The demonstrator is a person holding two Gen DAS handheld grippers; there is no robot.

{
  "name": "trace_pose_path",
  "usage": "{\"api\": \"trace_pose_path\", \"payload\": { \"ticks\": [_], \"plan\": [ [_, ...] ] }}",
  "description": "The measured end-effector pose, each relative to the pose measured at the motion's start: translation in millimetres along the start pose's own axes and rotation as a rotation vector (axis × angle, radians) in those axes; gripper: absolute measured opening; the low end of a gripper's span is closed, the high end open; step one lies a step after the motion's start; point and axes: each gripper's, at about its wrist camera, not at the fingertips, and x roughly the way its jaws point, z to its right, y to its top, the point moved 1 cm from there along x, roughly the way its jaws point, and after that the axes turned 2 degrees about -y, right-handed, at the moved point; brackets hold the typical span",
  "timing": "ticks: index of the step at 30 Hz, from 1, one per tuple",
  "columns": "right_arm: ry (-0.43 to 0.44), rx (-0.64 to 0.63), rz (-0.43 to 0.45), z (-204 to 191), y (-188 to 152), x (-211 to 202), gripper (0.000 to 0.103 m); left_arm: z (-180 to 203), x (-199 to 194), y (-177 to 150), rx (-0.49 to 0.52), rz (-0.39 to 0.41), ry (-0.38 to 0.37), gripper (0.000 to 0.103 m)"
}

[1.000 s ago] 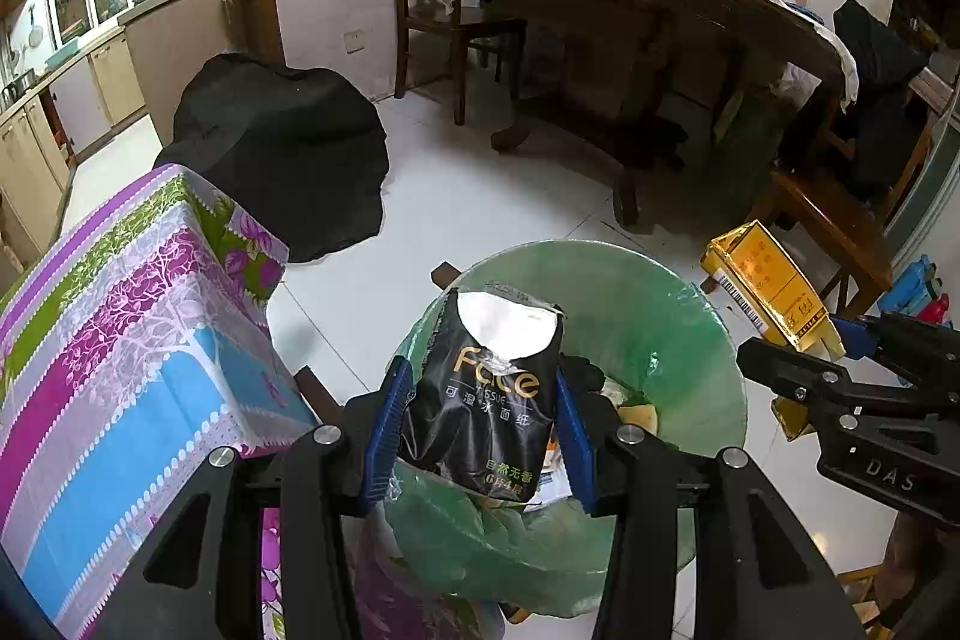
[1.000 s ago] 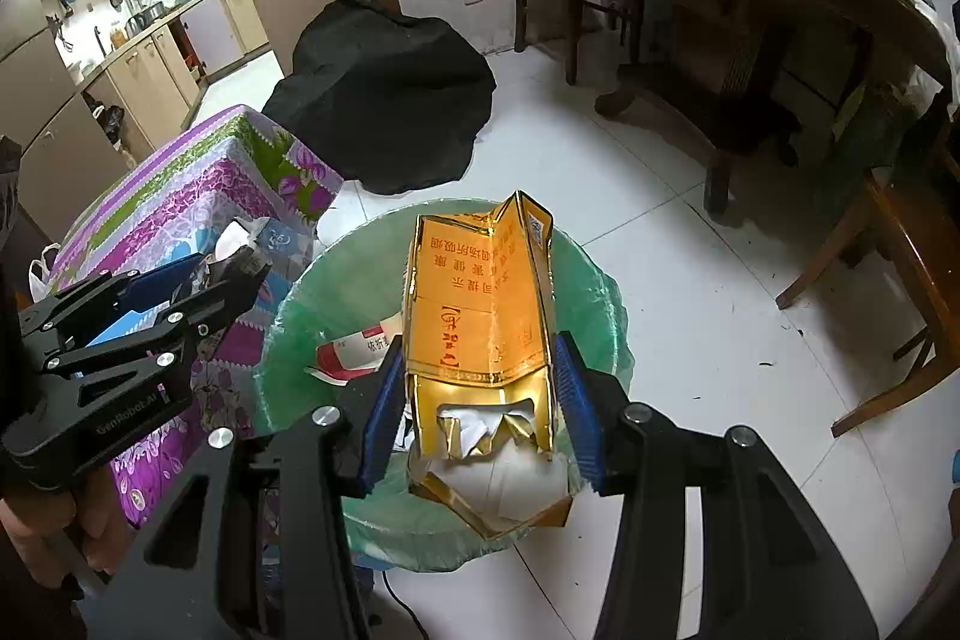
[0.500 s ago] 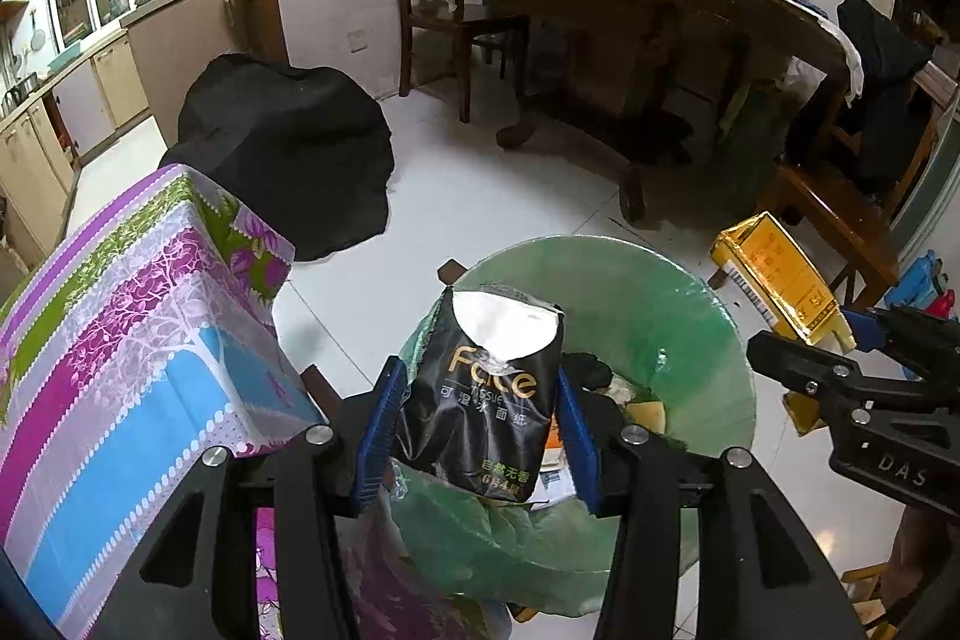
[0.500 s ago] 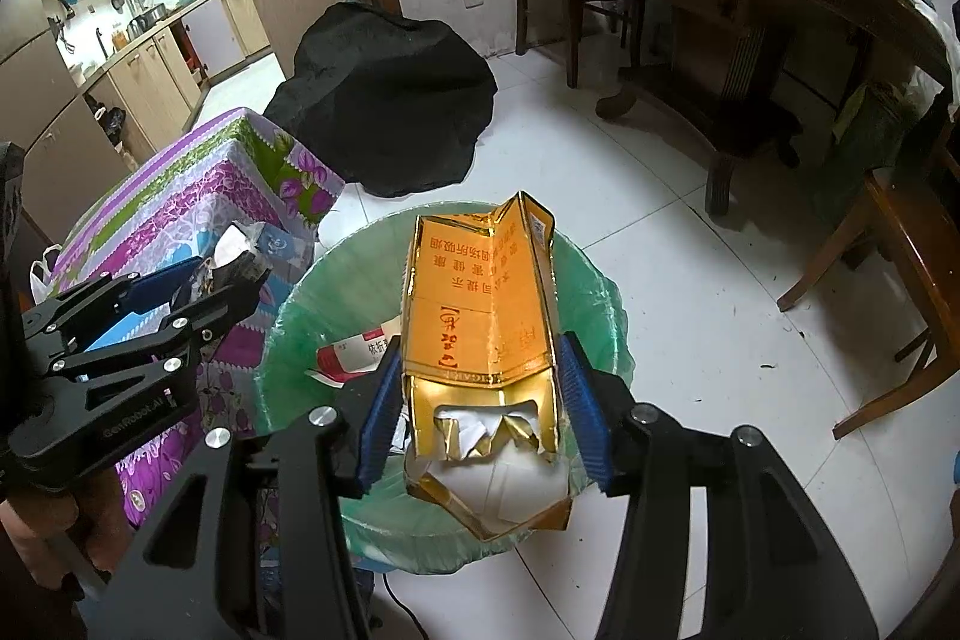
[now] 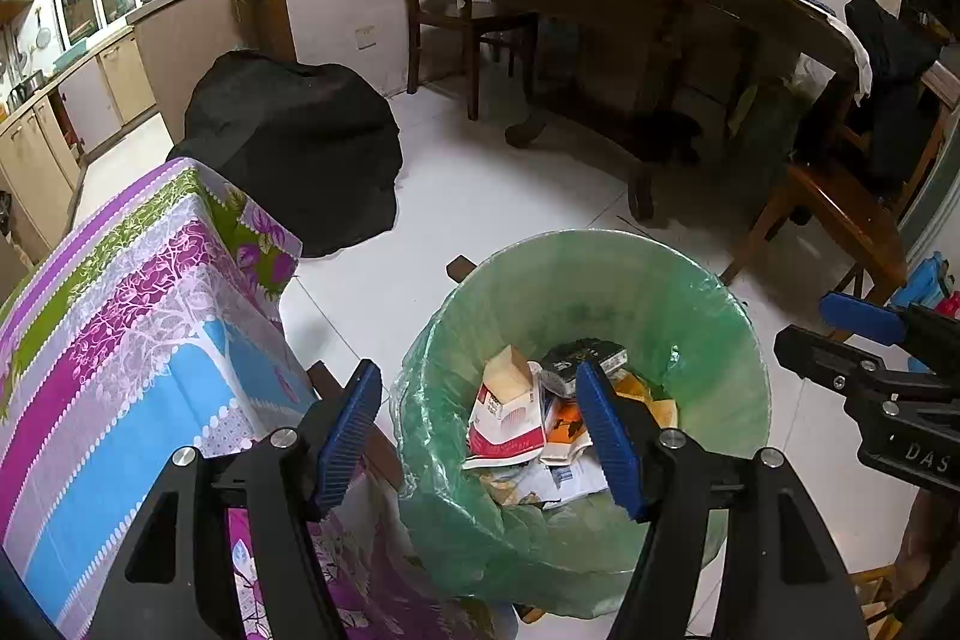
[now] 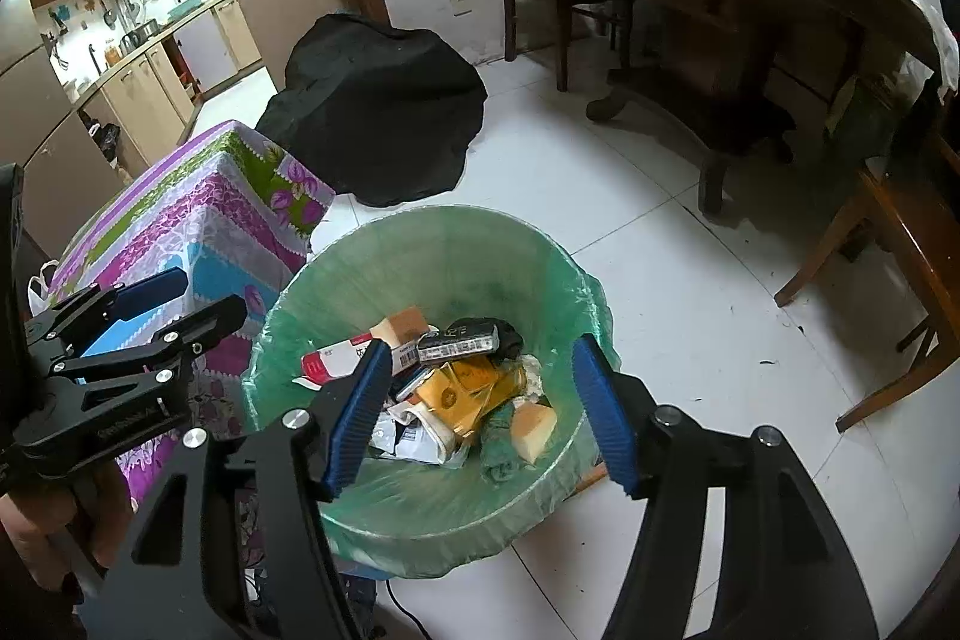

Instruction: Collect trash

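Right wrist view: right claw (image 6: 480,409) spread wide and empty above the green-lined trash bin (image 6: 540,256); gold carton (image 6: 465,391) and black packet (image 6: 459,340) lie inside among other litter. Left claw (image 5: 480,427) likewise released and holding nothing over the bin. Risk: a low claw could snag the thin liner and tip the bin. Floral-clothed counter (image 5: 120,328) crowds the left side; black bag (image 6: 378,112) sits on the floor behind.

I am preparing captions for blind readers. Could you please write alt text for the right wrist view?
The open right gripper hangs over a round bin lined with a green plastic bag, which holds a crumpled gold carton, a black packet and other trash. The open left gripper is at the left, before a table with a purple flowered cloth.
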Motion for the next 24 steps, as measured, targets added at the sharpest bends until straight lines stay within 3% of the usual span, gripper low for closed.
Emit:
{"api": "trace_pose_path", "payload": {
  "ticks": [3,6,11,13,16,20,24],
  "plan": [
    [0.002,0.001,0.006,0.6,-0.9,-1.6,0.061,0.8,-0.6,-0.8,0.004,0.000,0.006,0.068],
    [-0.003,-0.001,0.049,-0.9,-3.8,-14.1,0.068,1.0,-4.9,-3.7,0.008,0.003,0.012,0.071],
    [-0.061,-0.033,0.231,-19.5,-26.2,-73.3,0.096,-3.2,-54.1,-22.3,0.029,0.136,0.014,0.089],
    [-0.090,-0.046,0.319,-32.7,-46.9,-105.6,0.097,-9.8,-82.0,-35.3,0.009,0.202,0.037,0.098],
    [-0.110,-0.060,0.405,-51.8,-77.6,-140.4,0.097,-14.2,-124.9,-59.1,-0.004,0.297,0.039,0.098],
    [-0.156,-0.024,0.499,-71.5,-123.3,-181.7,0.098,-9.5,-184.6,-98.0,0.011,0.424,0.151,0.098],
    [-0.177,0.002,0.612,-88.1,-168.4,-222.6,0.098,7.3,-243.9,-148.3,0.046,0.512,0.077,0.098]
  ]
}}
